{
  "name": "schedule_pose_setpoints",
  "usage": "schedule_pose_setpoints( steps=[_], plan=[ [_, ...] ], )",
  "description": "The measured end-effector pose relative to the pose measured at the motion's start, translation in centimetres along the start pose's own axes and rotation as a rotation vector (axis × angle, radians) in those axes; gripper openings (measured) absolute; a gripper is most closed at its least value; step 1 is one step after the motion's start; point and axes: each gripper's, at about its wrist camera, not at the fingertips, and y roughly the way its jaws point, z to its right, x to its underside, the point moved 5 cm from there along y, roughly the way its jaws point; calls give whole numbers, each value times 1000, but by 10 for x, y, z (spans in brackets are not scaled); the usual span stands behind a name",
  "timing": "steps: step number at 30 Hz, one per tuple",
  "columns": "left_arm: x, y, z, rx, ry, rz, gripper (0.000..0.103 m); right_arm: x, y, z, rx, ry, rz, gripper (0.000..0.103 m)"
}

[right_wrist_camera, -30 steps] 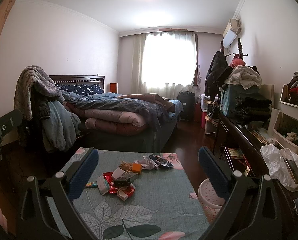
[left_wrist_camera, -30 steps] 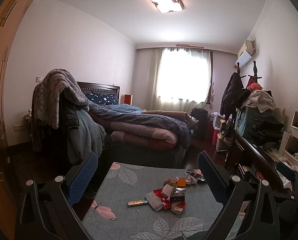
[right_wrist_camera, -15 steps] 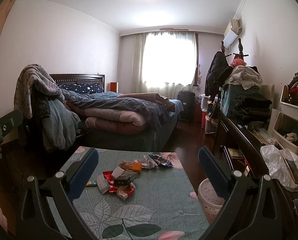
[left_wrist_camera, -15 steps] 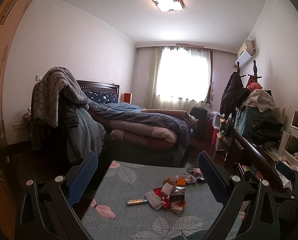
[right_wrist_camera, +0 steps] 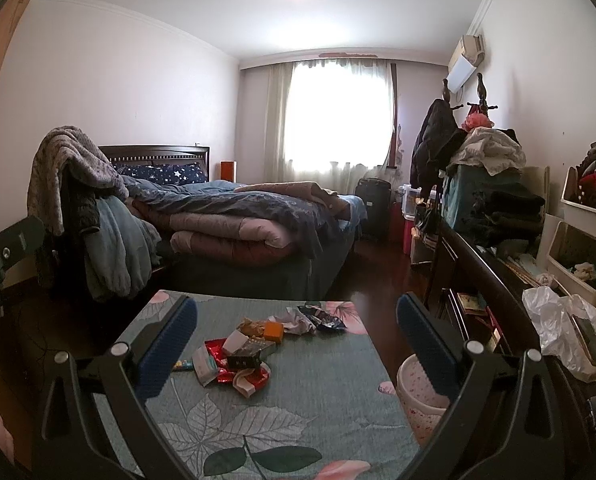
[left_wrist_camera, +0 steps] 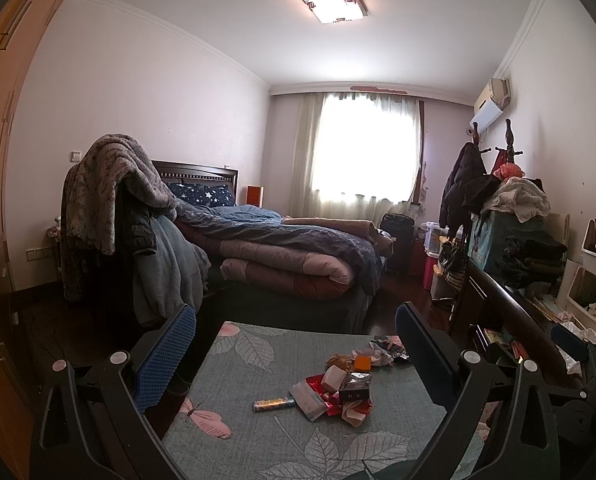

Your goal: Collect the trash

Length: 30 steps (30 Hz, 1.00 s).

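A heap of trash (left_wrist_camera: 344,386) (right_wrist_camera: 244,354) lies on a low table (left_wrist_camera: 258,360) (right_wrist_camera: 306,392) covered with a grey-green leaf cloth: red wrappers, a small white box, a black box (left_wrist_camera: 354,387), an orange box (right_wrist_camera: 273,332), crumpled foil and paper. A small tube-shaped wrapper (left_wrist_camera: 273,404) lies apart, left of the heap. My left gripper (left_wrist_camera: 296,334) hangs open above the table's near side, nothing between its blue pads. My right gripper (right_wrist_camera: 296,324) is open too, over the heap. A pink-white waste bin (right_wrist_camera: 420,390) stands off the table's right edge.
A bed (left_wrist_camera: 290,252) piled with quilts stands behind the table. A chair draped with blankets (left_wrist_camera: 114,208) is at left. A dark desk (right_wrist_camera: 486,280) with clothes, bins and a plastic bag (right_wrist_camera: 558,320) runs along the right wall. Dark wood floor lies between.
Both views have crept slightly forward and tilted a little; the trash heap sits a touch lower in the frames. Both grippers remain open and nothing has been picked up.
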Motion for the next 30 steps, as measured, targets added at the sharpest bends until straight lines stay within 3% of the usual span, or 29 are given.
schedule_pose_setpoints(
  steps=[16,21,26,30],
  plan=[
    [4,3,0,-8,-3,-15,99,10,16,1,3,4,-32,100],
    [36,33,4,-25,-4,-136,99,36,54,2,0,-7,-136,100],
    [78,84,-3,-77,13,-282,99,69,104,-2,-21,-25,-255,100],
    [115,129,-3,-77,26,-383,99,92,138,-2,-45,-9,-329,100]
  ],
)
